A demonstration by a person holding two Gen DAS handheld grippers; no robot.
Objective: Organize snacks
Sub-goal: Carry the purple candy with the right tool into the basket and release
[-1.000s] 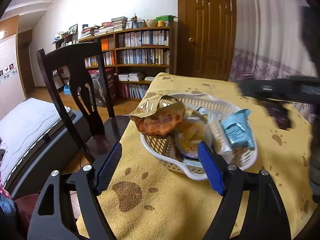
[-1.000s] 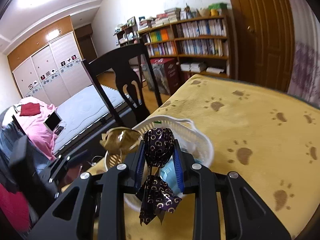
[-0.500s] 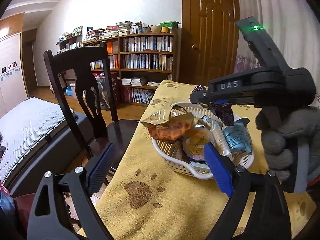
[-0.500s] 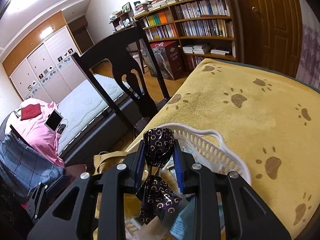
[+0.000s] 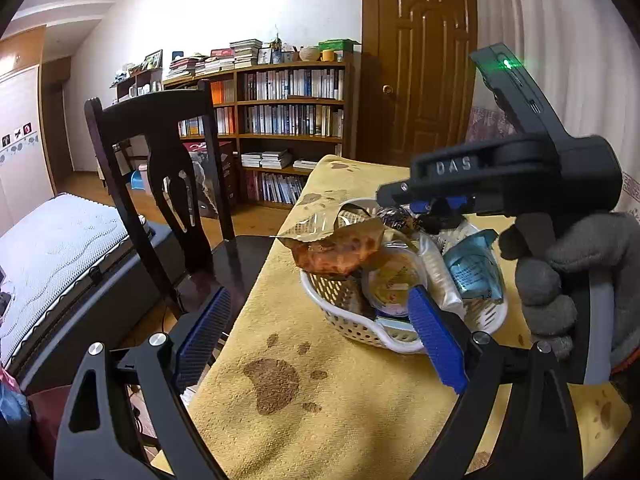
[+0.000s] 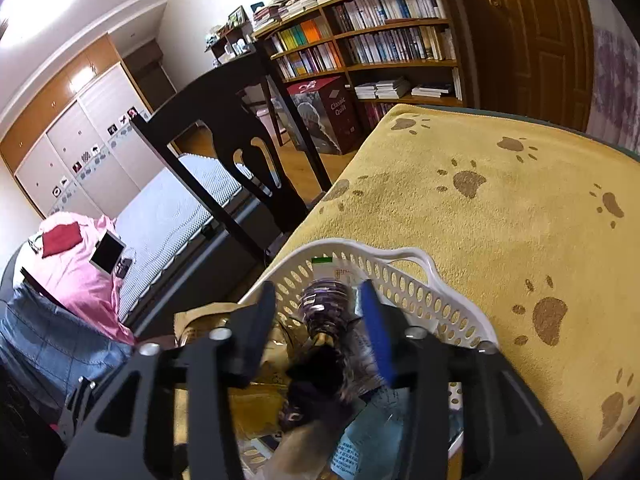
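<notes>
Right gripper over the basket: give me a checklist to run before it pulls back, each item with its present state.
1. Right gripper open: ok, jaws spread apart in the right wrist view.
2. Purple candy free of the pads: cannot tell, the view is blurred.
3. Candy inside the white basket: ok, it sits within the rim.
4. Basket fully on the yellow cloth: ok.
5. Orange packet seated in the basket: not ok, it juts over the rim.
6. Left gripper out of the way: ok, open and short of the basket.
</notes>
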